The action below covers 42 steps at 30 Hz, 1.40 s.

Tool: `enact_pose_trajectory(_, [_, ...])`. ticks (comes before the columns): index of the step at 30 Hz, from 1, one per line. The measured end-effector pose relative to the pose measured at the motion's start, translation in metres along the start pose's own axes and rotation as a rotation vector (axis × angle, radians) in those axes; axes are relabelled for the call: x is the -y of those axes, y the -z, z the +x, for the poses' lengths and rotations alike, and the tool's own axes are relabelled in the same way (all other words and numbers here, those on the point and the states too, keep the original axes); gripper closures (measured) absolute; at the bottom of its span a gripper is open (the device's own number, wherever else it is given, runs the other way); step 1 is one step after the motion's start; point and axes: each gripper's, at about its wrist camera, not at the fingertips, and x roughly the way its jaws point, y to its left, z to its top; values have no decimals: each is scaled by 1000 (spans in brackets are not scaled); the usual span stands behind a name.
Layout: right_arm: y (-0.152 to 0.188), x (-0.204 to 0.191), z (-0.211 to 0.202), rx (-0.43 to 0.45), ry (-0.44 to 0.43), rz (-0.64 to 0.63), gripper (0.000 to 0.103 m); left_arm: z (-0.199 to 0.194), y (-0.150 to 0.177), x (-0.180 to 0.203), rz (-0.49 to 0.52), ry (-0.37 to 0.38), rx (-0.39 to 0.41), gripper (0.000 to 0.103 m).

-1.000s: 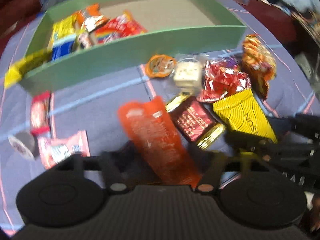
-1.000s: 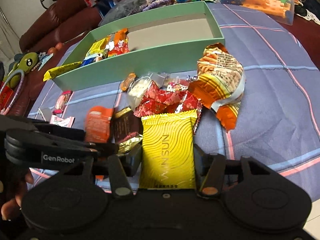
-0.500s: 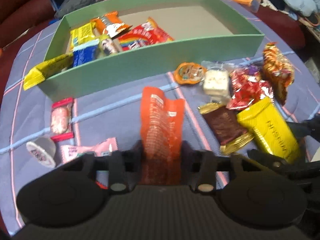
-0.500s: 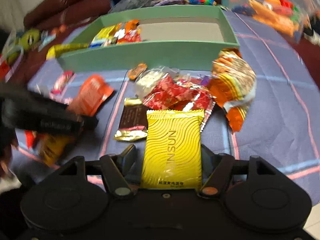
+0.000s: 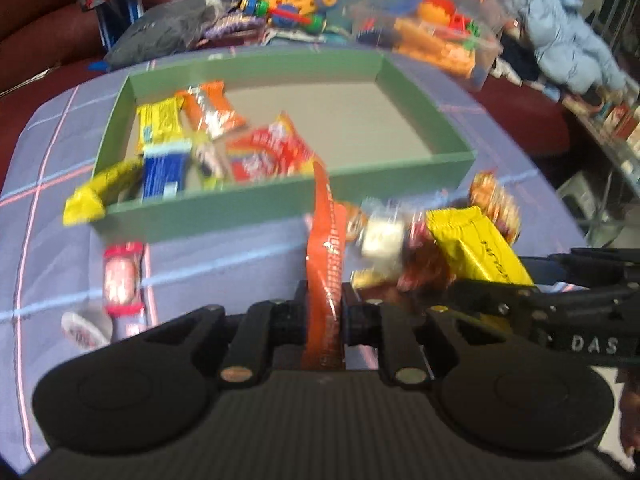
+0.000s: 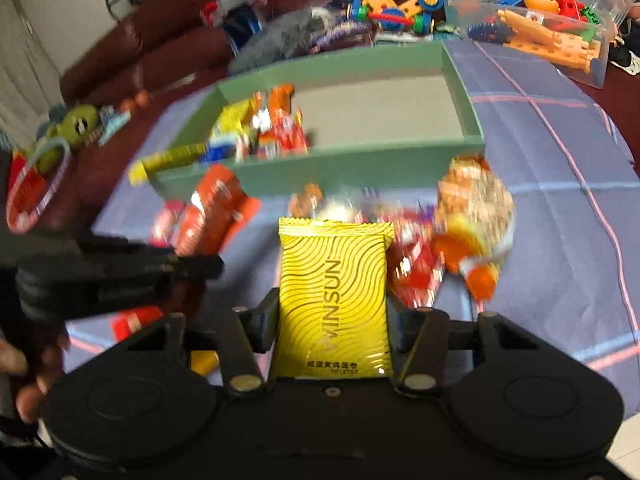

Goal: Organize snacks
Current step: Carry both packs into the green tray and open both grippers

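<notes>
Both grippers loaded, green box ahead.

My left gripper is clamped tight on the orange packet, edge-on so it hangs clear of the loose pile. My right gripper is closing its jaws on the yellow packet, held flat between them. The green box, left end already filled, lies just beyond.

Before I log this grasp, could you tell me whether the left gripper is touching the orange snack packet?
Touching. In the left wrist view, the left gripper has both fingers pressed against the sides of the orange snack packet, with no gap showing.
</notes>
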Motion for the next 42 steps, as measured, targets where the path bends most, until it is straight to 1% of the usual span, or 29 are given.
enact_pose_trajectory(3, [-26, 4, -2, 38, -3, 13, 52, 1, -24, -3, -23, 18, 20, 89])
enact_pose_trajectory(7, [-69, 17, 7, 80, 4, 47, 52, 15, -68, -4, -27, 13, 45, 89])
enact_pose_trajectory(11, [-119, 40, 32, 91, 17, 91, 52, 48, -115, -5, -36, 13, 32, 89])
enact_pose_trajectory(17, [-187, 68, 88, 77, 37, 132, 52, 114, -172, -8, -73, 12, -11, 89])
enact_pose_trajectory(20, [-210, 80, 114, 73, 33, 146, 52, 140, -193, -10, -89, 11, -21, 89])
enact_pose_trajectory(26, [-232, 94, 161, 51, 45, 141, 51, 176, -217, -8, -85, 16, -37, 88])
enact_pose_trajectory(27, [-234, 96, 166, 48, 43, 141, 50, 181, -219, -7, -79, 12, -36, 85])
enact_pose_trajectory(29, [-235, 97, 170, 46, 30, 137, 45, 187, -222, -5, -67, -17, -26, 65])
enact_pose_trajectory(30, [-237, 97, 172, 48, 21, 140, 41, 188, -223, -5, -69, -28, -24, 40])
enact_pose_trajectory(31, [-240, 99, 174, 56, 6, 149, 30, 187, -222, -4, -73, -40, -15, 21])
enact_pose_trajectory(32, [-241, 99, 170, 68, -7, 158, 19, 185, -220, -4, -74, -56, -3, 14])
enact_pose_trajectory(33, [-241, 99, 167, 83, -17, 162, 13, 183, -219, -4, -75, -72, 4, 4])
enact_pose_trajectory(34, [-241, 98, 164, 96, -21, 162, 4, 179, -217, -4, -74, -85, 10, 0])
enact_pose_trajectory(35, [-241, 98, 160, 106, -20, 161, 0, 174, -215, -4, -73, -93, 16, 0])
enact_pose_trajectory(42, [-226, 93, 127, 113, -29, 176, 0, 139, -196, -3, -90, -92, 21, 0])
